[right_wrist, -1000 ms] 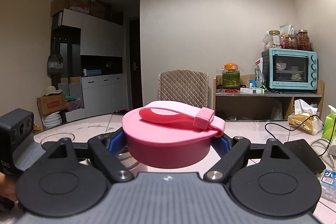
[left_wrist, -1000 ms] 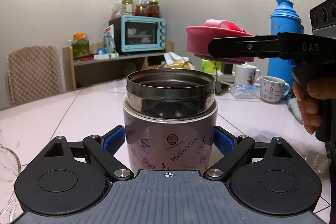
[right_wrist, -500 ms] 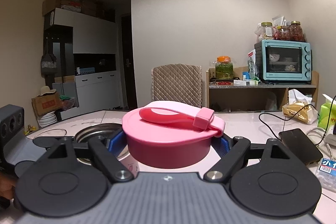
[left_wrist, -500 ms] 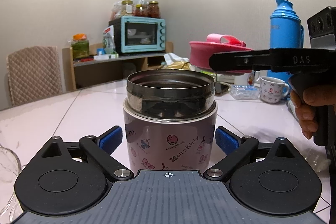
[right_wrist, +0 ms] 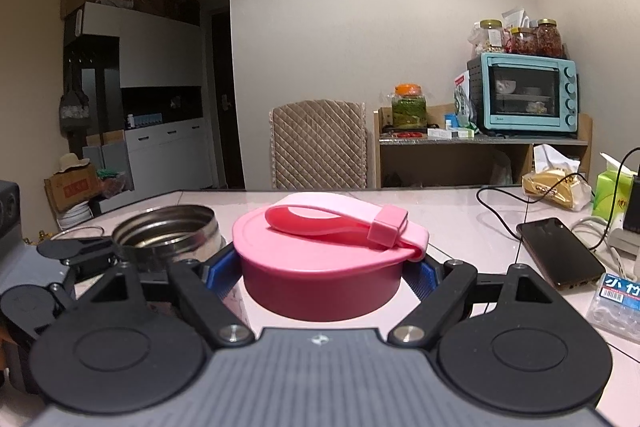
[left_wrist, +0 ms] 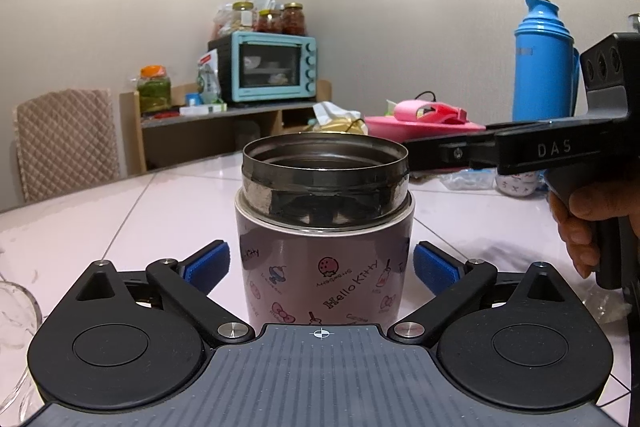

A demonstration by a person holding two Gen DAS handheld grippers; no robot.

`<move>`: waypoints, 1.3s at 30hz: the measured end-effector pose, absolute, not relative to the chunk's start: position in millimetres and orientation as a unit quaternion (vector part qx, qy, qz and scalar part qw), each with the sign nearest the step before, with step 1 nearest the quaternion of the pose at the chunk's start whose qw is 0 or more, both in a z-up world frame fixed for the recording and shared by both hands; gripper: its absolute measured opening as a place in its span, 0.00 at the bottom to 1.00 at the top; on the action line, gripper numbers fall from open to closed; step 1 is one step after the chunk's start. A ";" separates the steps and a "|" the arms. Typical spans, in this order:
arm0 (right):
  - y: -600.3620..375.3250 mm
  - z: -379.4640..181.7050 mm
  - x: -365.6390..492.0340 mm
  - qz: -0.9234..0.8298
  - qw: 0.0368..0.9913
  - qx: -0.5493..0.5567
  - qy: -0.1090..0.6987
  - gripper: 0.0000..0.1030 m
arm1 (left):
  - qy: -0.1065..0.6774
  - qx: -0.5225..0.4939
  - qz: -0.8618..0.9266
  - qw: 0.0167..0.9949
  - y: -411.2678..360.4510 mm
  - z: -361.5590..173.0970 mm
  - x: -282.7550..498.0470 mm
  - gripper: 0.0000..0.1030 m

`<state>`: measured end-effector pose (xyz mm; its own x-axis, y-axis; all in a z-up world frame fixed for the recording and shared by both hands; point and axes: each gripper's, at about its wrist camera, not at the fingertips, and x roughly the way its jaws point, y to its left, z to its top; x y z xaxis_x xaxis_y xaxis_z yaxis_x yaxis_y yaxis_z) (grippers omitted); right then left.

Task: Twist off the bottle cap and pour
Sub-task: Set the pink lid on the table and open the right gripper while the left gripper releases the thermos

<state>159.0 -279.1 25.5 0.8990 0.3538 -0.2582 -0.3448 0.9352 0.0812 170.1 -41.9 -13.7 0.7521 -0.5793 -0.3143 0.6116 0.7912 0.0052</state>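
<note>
Left wrist: tongs point(left_wrist: 322, 265) clear of jar point(left_wrist: 325, 227).

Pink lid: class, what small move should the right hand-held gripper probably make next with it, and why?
Probably lower the pink lid onto the table and release. The right hand-held gripper grips it beside the open jar, and pouring comes next.

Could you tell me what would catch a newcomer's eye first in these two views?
The open Hello Kitty food jar stands centre on the white table, between the left gripper's parted blue pads. Its pink lid, strap on top, is clamped in the right gripper just beside it. A blue thermos stands far right.
</note>
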 end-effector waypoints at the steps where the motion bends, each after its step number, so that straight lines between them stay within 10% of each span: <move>1: -278.7 24.9 159.2 0.178 0.974 0.015 0.138 0.82 | 0.150 0.054 -0.318 0.935 -42.7 -13.8 169.3 0.99; 39: -266.0 -9.0 174.2 0.130 0.958 -0.023 0.253 0.83 | 0.162 0.057 -0.305 0.937 -49.4 -13.9 171.5 1.00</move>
<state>174.2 -266.0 -9.0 0.8381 0.2376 -0.4910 -0.2604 0.9652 0.0225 171.5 -49.4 -13.9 0.7619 -0.5523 -0.3383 0.5892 0.8080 0.0079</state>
